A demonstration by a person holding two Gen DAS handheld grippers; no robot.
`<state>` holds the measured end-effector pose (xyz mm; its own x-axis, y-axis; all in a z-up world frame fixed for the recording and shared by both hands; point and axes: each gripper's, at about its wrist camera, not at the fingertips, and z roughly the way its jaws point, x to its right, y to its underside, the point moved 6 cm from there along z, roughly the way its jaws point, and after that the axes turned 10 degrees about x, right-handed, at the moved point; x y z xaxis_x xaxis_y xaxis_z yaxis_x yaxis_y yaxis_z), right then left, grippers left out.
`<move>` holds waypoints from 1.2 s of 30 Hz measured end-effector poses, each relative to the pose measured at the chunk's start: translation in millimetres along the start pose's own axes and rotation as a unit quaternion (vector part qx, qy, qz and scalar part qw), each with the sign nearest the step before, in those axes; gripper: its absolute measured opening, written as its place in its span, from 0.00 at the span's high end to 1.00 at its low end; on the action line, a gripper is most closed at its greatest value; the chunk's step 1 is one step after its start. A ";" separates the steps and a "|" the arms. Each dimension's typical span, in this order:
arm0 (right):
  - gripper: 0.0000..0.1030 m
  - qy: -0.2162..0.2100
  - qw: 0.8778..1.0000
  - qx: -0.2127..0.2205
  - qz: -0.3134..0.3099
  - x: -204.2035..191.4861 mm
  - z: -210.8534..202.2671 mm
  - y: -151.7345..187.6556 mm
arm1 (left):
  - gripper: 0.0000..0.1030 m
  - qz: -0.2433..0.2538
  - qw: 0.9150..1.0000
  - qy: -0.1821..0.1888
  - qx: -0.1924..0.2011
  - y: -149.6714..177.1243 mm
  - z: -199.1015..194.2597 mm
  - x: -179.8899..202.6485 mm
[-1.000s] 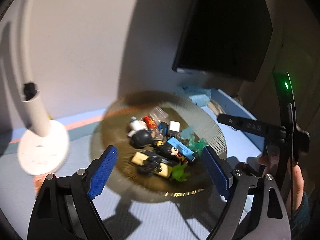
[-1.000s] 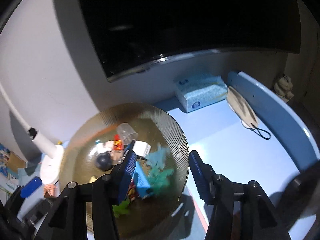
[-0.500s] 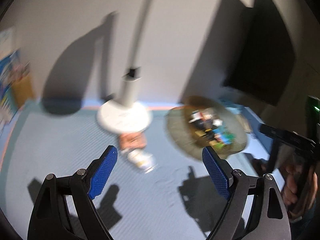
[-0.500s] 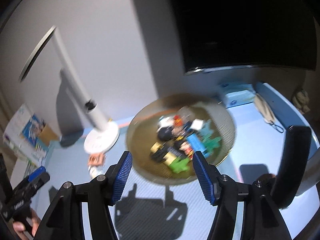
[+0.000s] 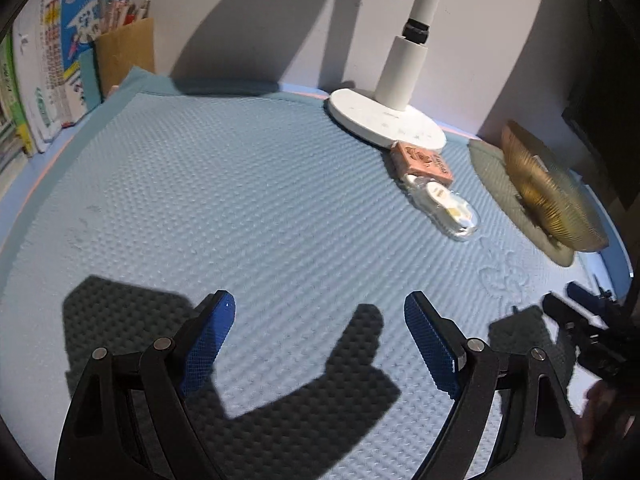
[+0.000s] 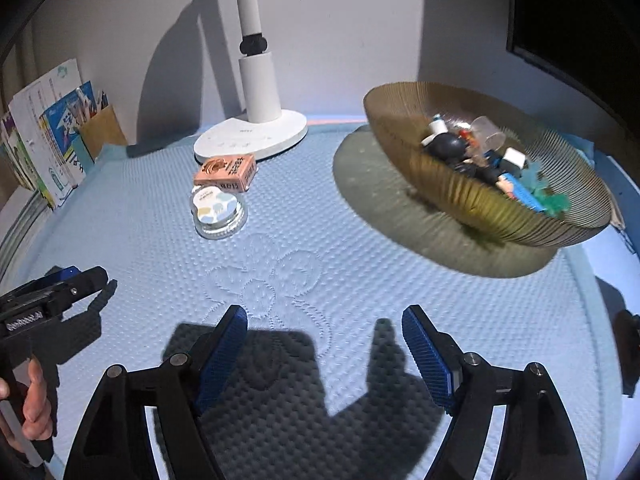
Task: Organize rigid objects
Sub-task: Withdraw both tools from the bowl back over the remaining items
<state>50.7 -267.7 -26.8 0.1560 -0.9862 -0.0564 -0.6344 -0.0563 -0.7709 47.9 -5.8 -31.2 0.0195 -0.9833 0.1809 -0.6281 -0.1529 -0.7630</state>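
A ribbed amber bowl (image 6: 448, 184) full of several small toys (image 6: 476, 160) stands at the right of the blue mat; it shows edge-on in the left wrist view (image 5: 548, 196). A pink box (image 6: 226, 170) and a clear round jar (image 6: 218, 210) lie by the lamp base; both show in the left wrist view, box (image 5: 422, 160) and jar (image 5: 444, 206). My left gripper (image 5: 320, 338) is open and empty, low over the mat. My right gripper (image 6: 324, 346) is open and empty, short of the bowl and jar.
A white desk lamp (image 6: 256, 124) stands at the back; its base shows in the left wrist view (image 5: 384, 122). Books (image 5: 44, 76) and a pencil holder (image 5: 126, 54) stand at the far left. A dark monitor (image 6: 576, 24) is at the back right.
Both grippers have pulled back and down from above the bowl to low over the mat. The left view has swung left, away from the bowl. Both stay open.
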 end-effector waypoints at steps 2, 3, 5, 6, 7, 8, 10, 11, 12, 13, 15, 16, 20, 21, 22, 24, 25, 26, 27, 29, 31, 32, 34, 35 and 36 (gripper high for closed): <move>0.24 -0.002 1.000 -0.005 0.006 2.5 4.4 2.5 | 0.17 0.001 1.000 -0.001 0.008 -1.7 0.5 1.6; 0.24 -0.003 1.000 -0.005 0.009 3.7 5.2 3.0 | 0.17 0.004 1.000 -0.004 0.003 -0.2 2.0 1.7; 0.21 -0.004 1.000 -0.007 0.019 7.6 6.8 4.5 | 0.17 0.011 1.000 -0.006 0.000 1.1 2.1 3.6; 0.19 -0.005 1.000 -0.010 0.023 9.2 7.8 5.2 | 0.17 0.015 1.000 -0.008 0.002 1.2 1.5 4.9; 0.19 -0.007 1.000 -0.012 0.025 9.8 7.9 5.7 | 0.17 0.018 1.000 -0.008 0.002 1.6 1.6 5.9; 0.18 -0.008 1.000 -0.015 0.025 10.7 9.1 6.4 | 0.17 0.022 1.000 -0.007 0.000 2.3 1.9 7.2; 0.18 -0.009 1.000 -0.019 0.023 9.2 8.2 7.5 | 0.16 0.029 1.000 -0.009 -0.003 3.7 3.1 8.9; 0.16 -0.008 1.000 -0.021 0.021 7.8 8.5 7.6 | 0.16 0.034 0.999 -0.010 -0.003 4.3 3.0 9.9; 0.15 -0.007 1.000 -0.023 0.018 5.9 9.9 7.4 | 0.16 0.036 0.999 -0.011 -0.002 4.3 3.8 10.4; 0.14 -0.006 1.000 -0.024 0.015 5.2 10.4 7.2 | 0.16 0.038 0.999 -0.011 -0.002 4.3 4.1 10.7; 0.13 -0.004 1.000 -0.026 0.010 4.4 11.1 7.6 | 0.16 0.043 0.999 -0.010 -0.001 4.5 3.8 11.6; 0.13 -0.003 1.000 -0.026 0.008 4.2 11.5 8.1 | 0.16 0.043 0.999 -0.011 -0.001 4.5 3.9 11.4; 0.12 -0.002 1.000 -0.030 0.006 3.8 12.9 9.2 | 0.15 0.037 0.999 -0.007 -0.007 5.5 5.8 9.7; 0.12 -0.002 1.000 -0.030 0.006 4.2 13.0 9.4 | 0.15 0.032 0.999 -0.004 -0.008 5.2 5.7 8.6; 0.12 -0.002 1.000 -0.030 0.006 4.4 13.2 9.5 | 0.15 0.030 1.000 -0.002 -0.007 4.9 5.7 8.1; 0.12 -0.001 1.000 -0.030 0.006 5.0 13.6 9.7 | 0.15 0.029 1.000 -0.001 -0.006 4.7 5.2 7.4; 0.12 -0.001 1.000 -0.030 0.005 5.6 14.4 9.6 | 0.15 0.029 1.000 -0.002 -0.006 4.9 5.2 7.5; 0.12 -0.001 1.000 -0.031 0.005 5.7 14.7 9.7 | 0.15 0.031 0.999 -0.003 -0.006 5.2 5.1 8.1; 0.11 -0.001 0.999 -0.031 0.005 5.8 15.0 9.8 | 0.15 0.033 0.999 -0.005 -0.007 5.4 5.1 8.7; 0.09 -0.002 0.999 -0.032 0.005 6.0 15.7 9.7 | 0.15 0.035 0.999 -0.006 -0.007 5.6 5.5 9.4; 0.09 -0.002 0.999 -0.032 0.006 6.3 15.5 10.0 | 0.15 0.035 0.999 -0.006 -0.008 5.4 6.1 9.2; 0.09 -0.002 0.999 -0.032 0.006 6.0 15.8 10.0 | 0.15 0.034 0.999 -0.006 -0.009 5.4 6.4 9.1; 0.08 -0.002 0.999 -0.034 0.005 5.8 16.2 10.2 | 0.15 0.037 0.999 -0.008 -0.011 4.2 6.8 8.6; 0.08 -0.004 0.999 -0.036 0.006 5.6 16.1 10.6 | 0.15 0.037 0.999 -0.001 -0.018 2.5 7.6 9.8; 0.07 -0.007 0.999 -0.039 0.006 4.8 16.2 10.9 | 0.15 0.036 0.999 0.005 -0.024 -0.4 9.2 10.2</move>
<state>56.8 -270.5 -45.8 0.1582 -0.9846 -0.0739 -0.6928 -0.0574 -0.7188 55.4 -16.7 -34.7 -0.0352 -0.9904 0.1336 -0.6642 -0.0767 -0.7436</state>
